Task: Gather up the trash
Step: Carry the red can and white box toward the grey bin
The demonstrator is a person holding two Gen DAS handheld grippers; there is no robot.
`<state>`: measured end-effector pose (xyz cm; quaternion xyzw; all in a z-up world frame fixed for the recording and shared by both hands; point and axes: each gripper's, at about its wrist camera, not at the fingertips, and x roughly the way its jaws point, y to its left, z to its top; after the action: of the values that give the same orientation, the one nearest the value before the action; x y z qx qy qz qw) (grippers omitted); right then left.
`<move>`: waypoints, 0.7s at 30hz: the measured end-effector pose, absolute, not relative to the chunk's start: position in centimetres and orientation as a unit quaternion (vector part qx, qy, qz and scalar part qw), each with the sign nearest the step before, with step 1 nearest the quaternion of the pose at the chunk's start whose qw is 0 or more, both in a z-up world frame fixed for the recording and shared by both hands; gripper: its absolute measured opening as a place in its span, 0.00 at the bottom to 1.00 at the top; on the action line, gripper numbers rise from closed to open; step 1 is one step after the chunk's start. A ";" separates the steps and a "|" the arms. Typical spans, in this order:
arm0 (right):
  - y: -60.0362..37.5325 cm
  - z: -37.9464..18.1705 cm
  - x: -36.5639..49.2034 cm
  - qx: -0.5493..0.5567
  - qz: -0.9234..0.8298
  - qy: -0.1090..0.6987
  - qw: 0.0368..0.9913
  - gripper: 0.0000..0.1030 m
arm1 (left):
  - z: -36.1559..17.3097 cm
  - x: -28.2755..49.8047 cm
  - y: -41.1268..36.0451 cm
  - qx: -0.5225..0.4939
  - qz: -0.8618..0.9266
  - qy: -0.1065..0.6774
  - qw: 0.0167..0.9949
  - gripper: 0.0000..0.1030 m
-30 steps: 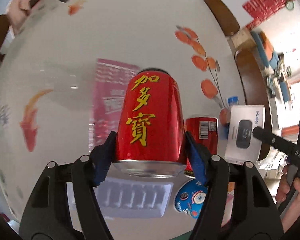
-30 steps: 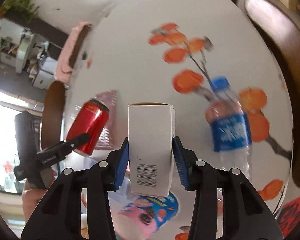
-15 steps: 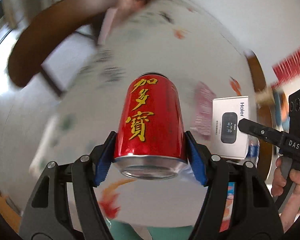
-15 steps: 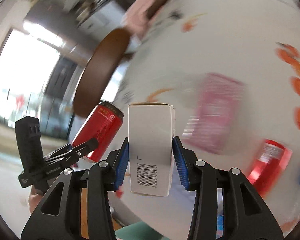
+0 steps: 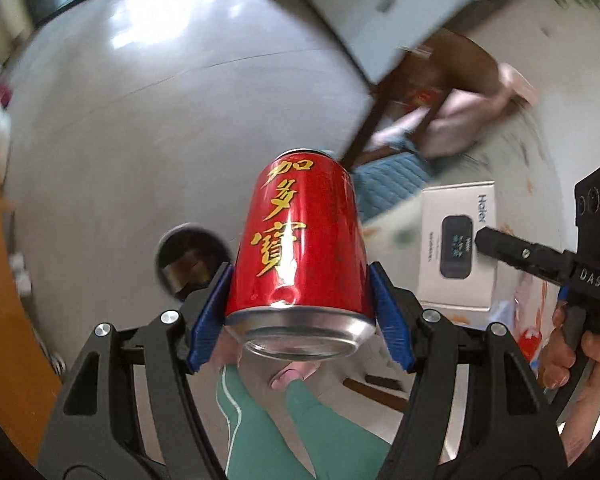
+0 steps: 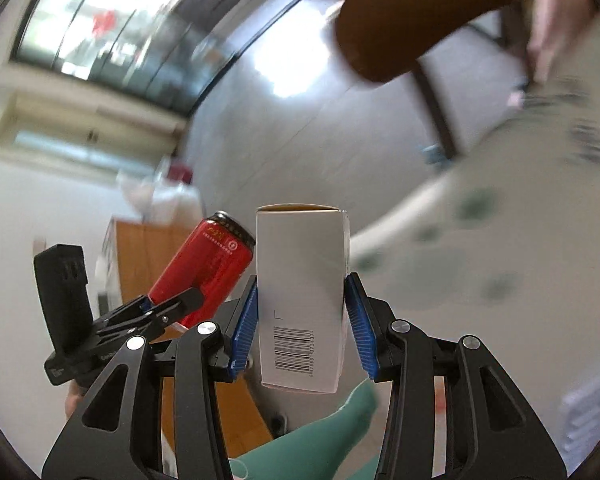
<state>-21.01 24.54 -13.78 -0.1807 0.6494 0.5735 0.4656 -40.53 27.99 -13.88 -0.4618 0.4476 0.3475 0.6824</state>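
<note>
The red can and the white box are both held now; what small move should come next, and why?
Probably carry the left gripper forward over the dark round bin on the floor, then let go. Its jaws are shut on the red can and the bin lies just ahead, to the left. The right gripper, shut on the white box, can follow.

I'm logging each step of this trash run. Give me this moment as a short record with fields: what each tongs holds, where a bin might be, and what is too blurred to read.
left tongs: shut on the red can, upright, base toward the camera
right tongs: shut on the white box, barcode near its lower end
likely bin: dark round container on the floor, left of the can
surroundings: grey floor
unclear: container contents, blurred
</note>
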 end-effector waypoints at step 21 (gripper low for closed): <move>32.7 -43.7 -37.5 -0.300 0.433 0.774 0.352 0.42 | -40.4 -54.1 33.4 -0.616 0.374 0.462 0.518 0.62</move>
<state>-37.45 32.75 -43.74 -0.2999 0.7738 0.4331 0.3517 -54.13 33.40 -40.38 -0.6157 0.4620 0.3736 0.5177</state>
